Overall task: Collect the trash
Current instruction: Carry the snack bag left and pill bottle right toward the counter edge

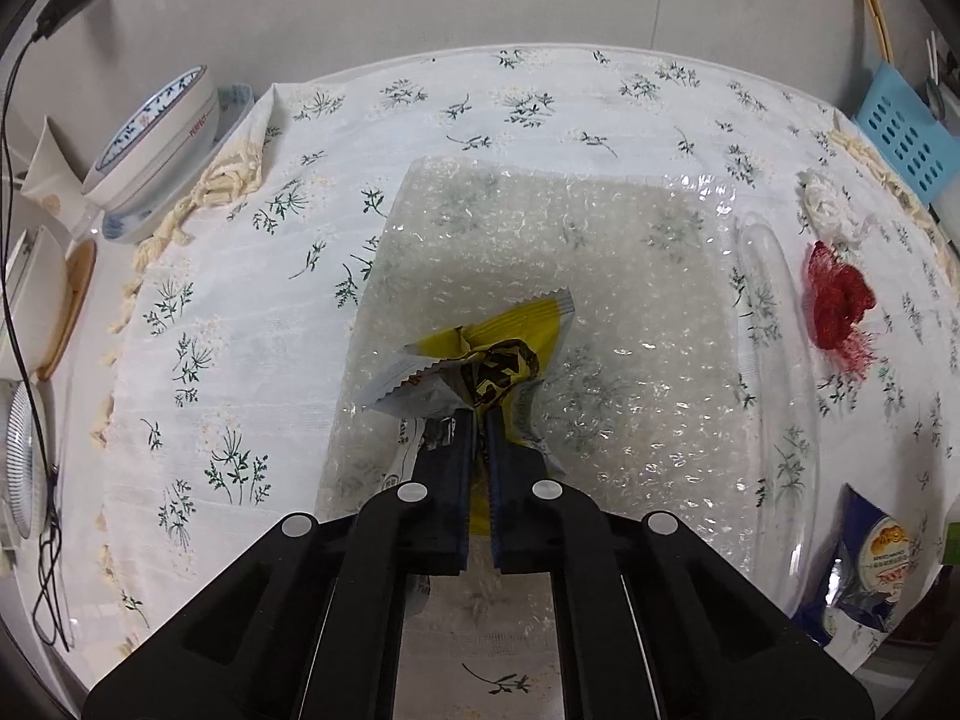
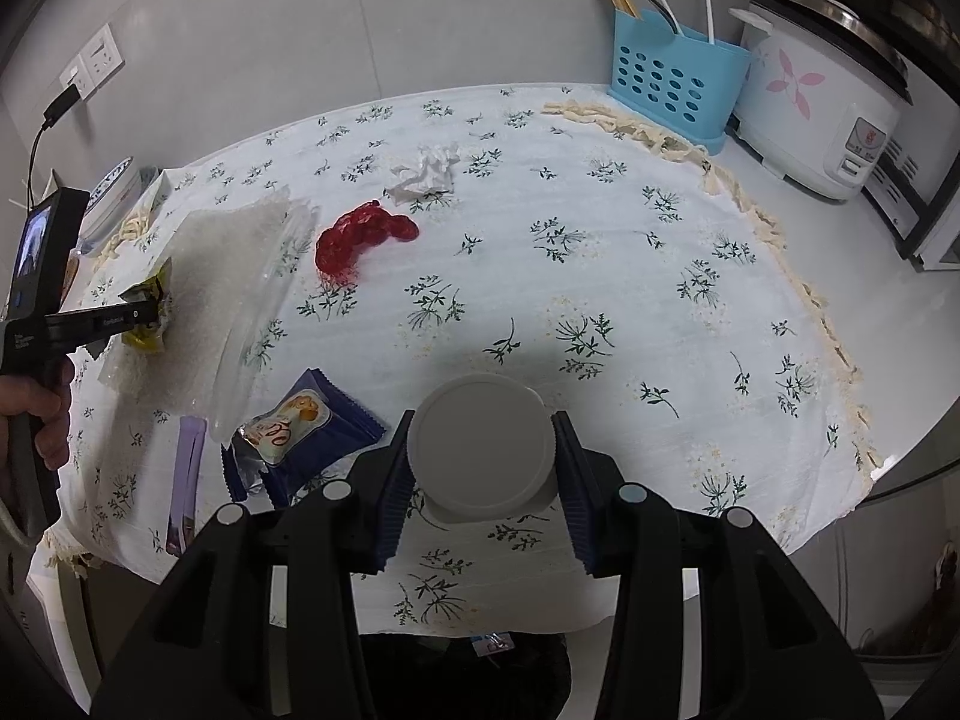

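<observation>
Inspection found the left gripper with its fingers clenched on a crumpled yellow wrapper, which lay on the bubble wrap sheet spread over the tabletop. The right gripper had its fingers set against both sides of a round grey container, apparently grasping it. Red netting, a crumpled tissue and a blue snack packet remained uncollected. Recommended practice: lift the wrapper straight up so the sheet is not dragged along, then carry it to the bin without loosening the pinch.
</observation>
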`<action>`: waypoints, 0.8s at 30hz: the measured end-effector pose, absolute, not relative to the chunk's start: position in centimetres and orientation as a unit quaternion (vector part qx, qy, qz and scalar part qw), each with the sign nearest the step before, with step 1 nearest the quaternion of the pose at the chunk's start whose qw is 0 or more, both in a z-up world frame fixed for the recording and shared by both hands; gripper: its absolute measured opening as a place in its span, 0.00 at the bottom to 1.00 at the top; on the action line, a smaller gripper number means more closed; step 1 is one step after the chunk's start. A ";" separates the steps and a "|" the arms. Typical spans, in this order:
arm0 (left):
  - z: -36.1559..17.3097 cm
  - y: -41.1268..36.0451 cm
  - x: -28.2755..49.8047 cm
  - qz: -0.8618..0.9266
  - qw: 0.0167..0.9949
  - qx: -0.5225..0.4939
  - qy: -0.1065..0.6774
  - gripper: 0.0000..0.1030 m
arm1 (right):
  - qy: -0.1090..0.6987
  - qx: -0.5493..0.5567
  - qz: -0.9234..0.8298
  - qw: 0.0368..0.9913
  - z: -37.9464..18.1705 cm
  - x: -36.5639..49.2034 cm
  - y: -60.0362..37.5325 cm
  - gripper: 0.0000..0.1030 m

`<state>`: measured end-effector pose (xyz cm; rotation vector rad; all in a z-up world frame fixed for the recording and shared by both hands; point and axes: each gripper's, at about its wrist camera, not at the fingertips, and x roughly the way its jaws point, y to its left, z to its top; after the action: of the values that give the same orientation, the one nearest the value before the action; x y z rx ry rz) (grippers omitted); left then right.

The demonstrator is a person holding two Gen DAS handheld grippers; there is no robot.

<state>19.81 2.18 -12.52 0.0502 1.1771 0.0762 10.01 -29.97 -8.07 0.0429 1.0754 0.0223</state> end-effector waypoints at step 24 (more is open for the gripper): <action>-4.9 1.8 14.1 0.021 0.862 -0.017 0.507 0.03 | 0.477 0.012 0.045 0.878 -4.5 9.3 -29.1 0.40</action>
<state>14.11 1.78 -4.92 -0.0364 1.0629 0.0432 9.33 -29.06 -4.53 0.0257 0.9953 0.0933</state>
